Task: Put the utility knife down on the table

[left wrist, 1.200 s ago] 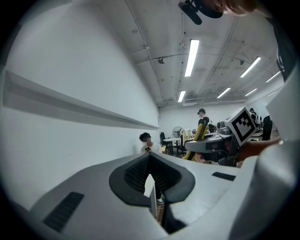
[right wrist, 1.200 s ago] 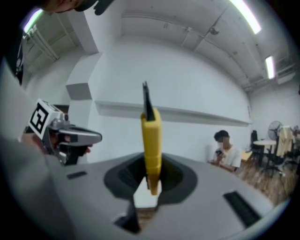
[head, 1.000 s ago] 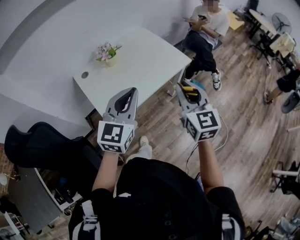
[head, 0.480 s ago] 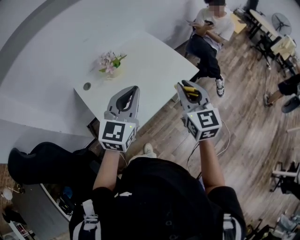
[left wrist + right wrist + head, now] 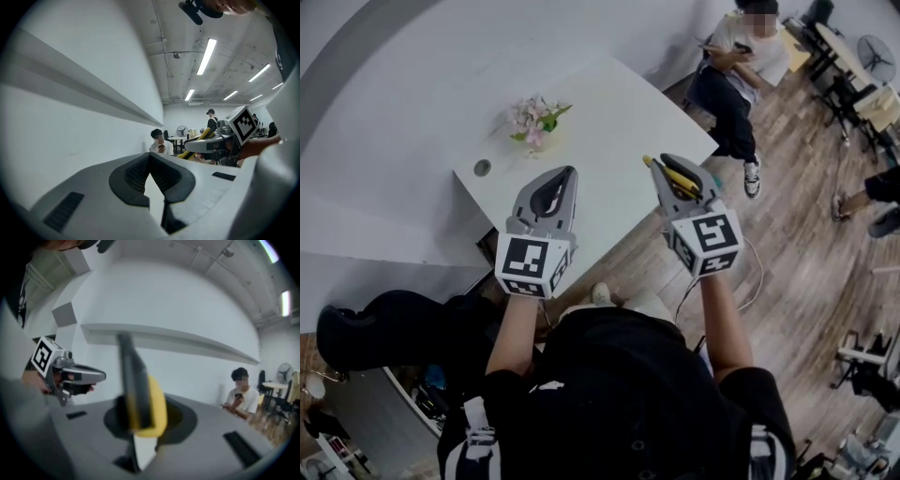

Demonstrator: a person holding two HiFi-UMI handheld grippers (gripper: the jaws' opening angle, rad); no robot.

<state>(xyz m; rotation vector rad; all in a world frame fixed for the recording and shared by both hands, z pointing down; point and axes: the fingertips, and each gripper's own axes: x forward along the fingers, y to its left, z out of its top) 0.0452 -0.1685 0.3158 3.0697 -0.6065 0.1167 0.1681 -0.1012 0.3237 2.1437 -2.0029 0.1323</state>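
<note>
Utility knife, pinched in right gripper fingers, hangs by the bench edge at 12 o'clock, not yet down; left gripper fingers pressed together, empty.

Bright, even light from ceiling tubes; fisheye bending at edges (utility knife blurred close-up).

"What's your table like?"
"White and smooth, not shiny. The floor is wood. My utility knife looks like plastic. My left gripper is dull grey with bumpy black pads."
</note>
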